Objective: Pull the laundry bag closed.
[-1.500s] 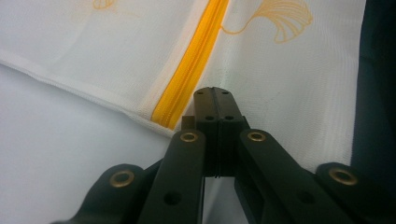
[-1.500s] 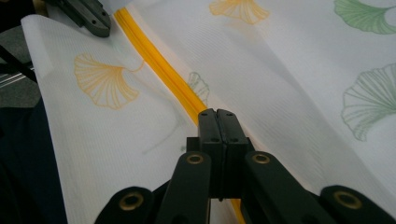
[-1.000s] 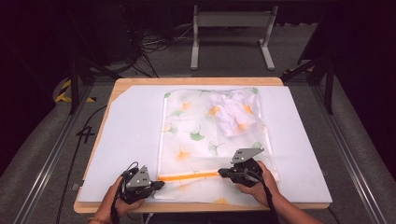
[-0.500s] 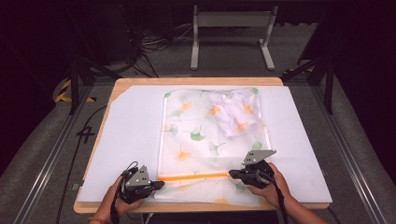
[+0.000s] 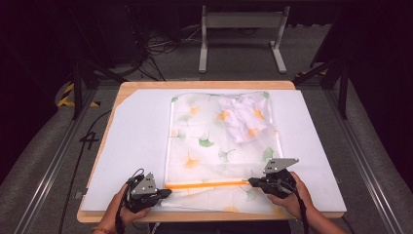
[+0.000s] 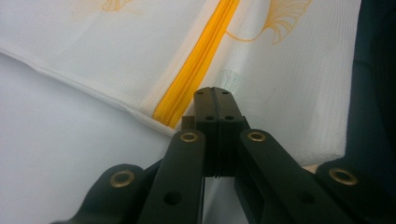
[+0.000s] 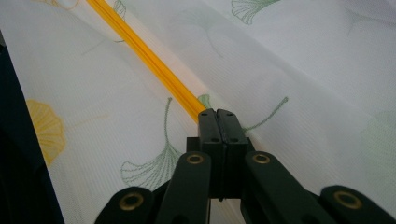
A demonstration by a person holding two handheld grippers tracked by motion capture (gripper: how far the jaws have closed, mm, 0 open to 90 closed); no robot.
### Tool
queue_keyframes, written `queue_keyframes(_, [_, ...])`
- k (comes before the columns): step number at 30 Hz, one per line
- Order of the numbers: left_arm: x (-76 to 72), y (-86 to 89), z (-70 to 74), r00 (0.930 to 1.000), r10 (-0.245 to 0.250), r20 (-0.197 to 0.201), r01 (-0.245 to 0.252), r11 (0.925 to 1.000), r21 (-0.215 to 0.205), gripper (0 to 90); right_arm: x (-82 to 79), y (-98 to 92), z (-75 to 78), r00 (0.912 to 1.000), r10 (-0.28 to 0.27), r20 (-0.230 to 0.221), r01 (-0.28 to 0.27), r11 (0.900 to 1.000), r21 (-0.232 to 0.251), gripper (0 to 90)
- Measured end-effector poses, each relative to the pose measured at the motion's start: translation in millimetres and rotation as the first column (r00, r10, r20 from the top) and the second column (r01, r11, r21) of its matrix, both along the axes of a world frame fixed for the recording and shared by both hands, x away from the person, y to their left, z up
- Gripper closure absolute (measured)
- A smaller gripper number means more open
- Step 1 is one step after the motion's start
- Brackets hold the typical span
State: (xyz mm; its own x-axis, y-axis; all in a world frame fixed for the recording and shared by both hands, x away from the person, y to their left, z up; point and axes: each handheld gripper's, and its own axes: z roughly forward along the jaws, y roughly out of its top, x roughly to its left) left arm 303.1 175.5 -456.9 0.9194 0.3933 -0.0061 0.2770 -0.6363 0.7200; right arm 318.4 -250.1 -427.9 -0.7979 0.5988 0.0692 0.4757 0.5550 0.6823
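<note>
From the high view we see a white mesh laundry bag [image 5: 219,146] w/ ginkgo-leaf print lying flat on a white sheet [image 5: 136,146] that covers the wooden table [image 5: 204,85]. A crumpled white garment [image 5: 242,117] sits inside the bag, toward its far right corner. The orange zipper [image 5: 204,185] runs across the bag's near end, left to right.

Left gripper [image 5: 163,193] is at the zipper's left end, held by the person's left hand [image 5: 124,209]; right gripper [image 5: 252,183] is at the zipper's right end, in the right hand [image 5: 292,195]. The high view is too coarse for us to judge the jaws.

The left gripper view gives us that: left gripper [image 6: 214,95] has its jaws pressed together, tips on the mesh just beside the zipper [image 6: 196,70] near the bag's corner edge. It looks clamped on the fabric, tho the pinch itself is hidden under the tips. Bare white sheet [image 6: 60,140] shows to the left of the bag's edge.

The right gripper view: right gripper [image 7: 217,116] also has its jaws clenched, right at the end of the visible orange zipper [image 7: 144,56], gripping there; we can't tell if it's the pull tab or the tape. Green and yellow leaf prints lie either side of it.
</note>
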Motion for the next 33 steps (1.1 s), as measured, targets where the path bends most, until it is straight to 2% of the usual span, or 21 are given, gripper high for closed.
queue_keyframes(7, [-0.1, 0.0, -0.1, 1.0, 0.002, -0.002, -0.002, 1.0, -0.002, 90.0, -1.4, -7.9, 1.6, 0.9999, -0.014, 0.001, 0.014, 1.0, 0.01, 90.0])
queue_keyframes(12, [0.2, 0.3, 0.0, 1.0, 0.0, -0.004, 0.0, 1.0, -0.001, 90.0, -2.0, -13.3, 1.1, 0.9996, -0.027, 0.002, 0.027, 1.0, 0.0, 90.0])
queue_keyframes(22, [0.3, 0.4, 0.0, 1.0, 0.003, -0.009, -0.003, 1.0, -0.003, 90.0, -6.4, -33.7, 1.6, 0.997, -0.077, -0.005, 0.077, 0.997, 0.003, 90.0])
queue_keyframes(29, [0.6, 0.4, 0.0, 0.9999, 0.002, -0.01, -0.002, 1.0, -0.004, 90.0, -8.6, -52.5, 3.6, 0.9921, -0.125, -0.011, 0.125, 0.992, 0.027, 90.0])
queue_keyframes(33, [0.5, 0.3, 0.1, 1.0, 0.002, -0.009, -0.002, 1.0, -0.003, 90.0, -11.5, -58.3, 2.7, 0.9906, -0.136, -0.013, 0.136, 0.99, 0.022, 90.0])
